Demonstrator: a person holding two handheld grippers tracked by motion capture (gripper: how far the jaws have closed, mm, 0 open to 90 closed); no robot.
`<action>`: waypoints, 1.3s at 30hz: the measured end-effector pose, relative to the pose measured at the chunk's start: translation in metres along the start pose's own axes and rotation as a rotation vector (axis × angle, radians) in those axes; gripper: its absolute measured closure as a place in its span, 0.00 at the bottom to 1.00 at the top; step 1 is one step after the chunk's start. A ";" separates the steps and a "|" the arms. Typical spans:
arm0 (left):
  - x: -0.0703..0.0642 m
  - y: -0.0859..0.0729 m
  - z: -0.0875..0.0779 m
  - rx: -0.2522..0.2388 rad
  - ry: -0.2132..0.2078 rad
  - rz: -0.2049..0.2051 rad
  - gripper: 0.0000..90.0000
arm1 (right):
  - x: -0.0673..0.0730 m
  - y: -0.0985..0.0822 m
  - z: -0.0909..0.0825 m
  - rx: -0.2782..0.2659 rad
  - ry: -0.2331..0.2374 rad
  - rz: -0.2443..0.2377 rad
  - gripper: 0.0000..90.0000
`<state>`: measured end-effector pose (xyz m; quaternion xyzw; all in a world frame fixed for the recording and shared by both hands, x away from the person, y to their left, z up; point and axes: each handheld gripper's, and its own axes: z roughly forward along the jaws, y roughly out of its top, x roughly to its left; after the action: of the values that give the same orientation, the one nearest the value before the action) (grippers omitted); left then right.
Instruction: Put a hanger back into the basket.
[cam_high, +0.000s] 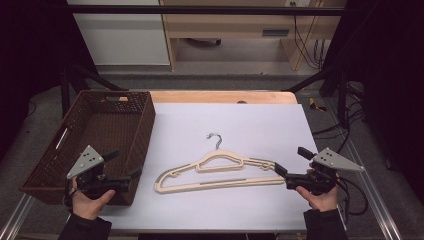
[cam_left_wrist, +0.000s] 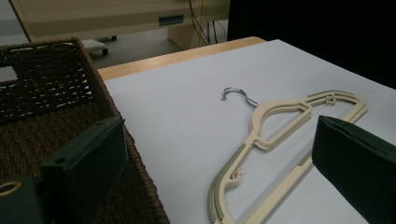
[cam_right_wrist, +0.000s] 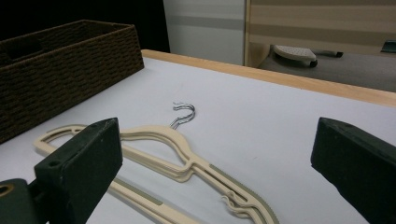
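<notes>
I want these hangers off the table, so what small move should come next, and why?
Probably ease the right gripper forward onto the near end of the hangers. Its jaws stand open and empty right beside that end, while the left gripper hangs open over the basket, and the cream hangers lie flat and untouched on the white sheet.

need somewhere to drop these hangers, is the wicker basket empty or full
Empty: the wicker basket shows only bare woven floor inside, and the hangers lie outside it on the table.
</notes>
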<state>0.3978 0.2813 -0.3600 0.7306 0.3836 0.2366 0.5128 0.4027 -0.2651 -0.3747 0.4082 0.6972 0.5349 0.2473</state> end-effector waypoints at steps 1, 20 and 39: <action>0.000 0.000 0.000 0.000 0.000 0.000 0.03 | 0.000 0.000 0.000 -0.003 -0.003 0.002 0.03; -0.001 -0.001 0.005 0.016 -0.015 0.006 0.04 | -0.006 0.004 0.031 0.107 -0.005 -0.046 0.08; -0.002 -0.001 0.005 0.019 -0.015 0.005 0.04 | -0.016 -0.005 0.109 0.324 0.069 -0.092 0.23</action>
<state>0.3999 0.2777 -0.3628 0.7381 0.3804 0.2288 0.5082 0.4948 -0.2199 -0.4139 0.3917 0.8003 0.4174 0.1783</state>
